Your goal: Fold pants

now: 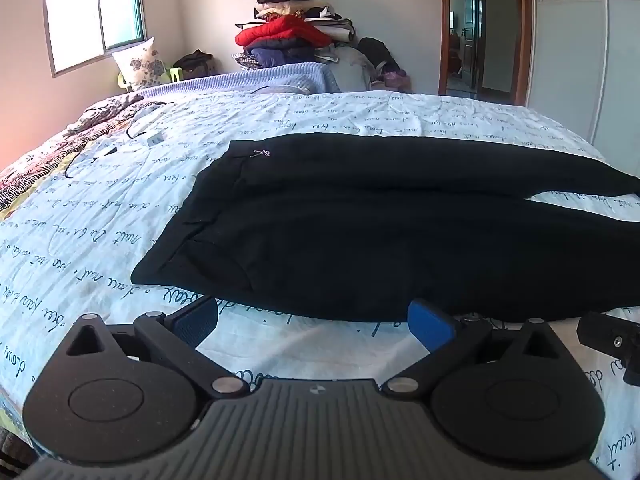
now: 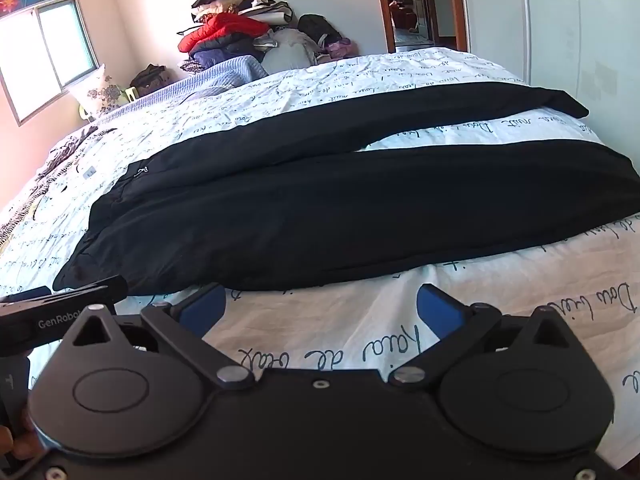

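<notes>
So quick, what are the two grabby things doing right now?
Left hand-held gripper: open, holding nothing, just short of the black pants.
Right hand-held gripper: open, holding nothing.

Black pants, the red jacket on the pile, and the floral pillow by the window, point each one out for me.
Black pants [image 2: 320, 216]: right wrist view, on the near leg's thigh.
Red jacket [image 1: 280, 32]: left wrist view, on its puffy front fold.
Floral pillow [image 1: 140, 64]: left wrist view, on its printed face.

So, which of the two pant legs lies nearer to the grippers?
The near leg does; its long edge runs just beyond the open right gripper. The far leg lies behind it, angling away toward the wardrobe.
</notes>
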A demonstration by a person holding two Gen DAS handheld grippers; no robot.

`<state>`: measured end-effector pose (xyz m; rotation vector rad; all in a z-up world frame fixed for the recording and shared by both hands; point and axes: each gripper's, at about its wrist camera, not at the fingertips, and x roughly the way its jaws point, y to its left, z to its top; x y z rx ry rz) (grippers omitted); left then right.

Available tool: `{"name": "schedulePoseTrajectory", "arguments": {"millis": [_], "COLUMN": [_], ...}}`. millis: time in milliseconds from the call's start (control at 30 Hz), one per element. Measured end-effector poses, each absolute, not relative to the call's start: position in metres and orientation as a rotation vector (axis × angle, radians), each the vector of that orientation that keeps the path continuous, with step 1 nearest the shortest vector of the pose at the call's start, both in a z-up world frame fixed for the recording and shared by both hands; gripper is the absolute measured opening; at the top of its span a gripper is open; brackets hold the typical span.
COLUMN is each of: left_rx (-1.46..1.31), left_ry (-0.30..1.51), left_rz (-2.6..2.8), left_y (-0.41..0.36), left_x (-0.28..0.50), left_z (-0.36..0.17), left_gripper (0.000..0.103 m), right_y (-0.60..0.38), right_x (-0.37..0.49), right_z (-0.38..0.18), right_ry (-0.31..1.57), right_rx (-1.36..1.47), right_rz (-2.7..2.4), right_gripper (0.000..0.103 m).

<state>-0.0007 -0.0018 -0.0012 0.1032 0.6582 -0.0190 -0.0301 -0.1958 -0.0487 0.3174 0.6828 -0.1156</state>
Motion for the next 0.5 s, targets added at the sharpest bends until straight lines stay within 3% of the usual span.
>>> {"name": "schedulePoseTrajectory", "arguments": {"millis": [500], "left_rx": [0.112], "left_ry": [0.660], "left_rz": [-0.022], "left_y": [-0.0009], "left_x": [0.0015], "left_z": [-0.0007], "left_gripper": [0.103], "right_y": [-0.1887], "right_x": [-0.0293], "right_z": [-0.0462], "right_ry": [0.677], "right_rx": [0.275], "right_rz": [-0.097], "right_gripper": [0.103]}}
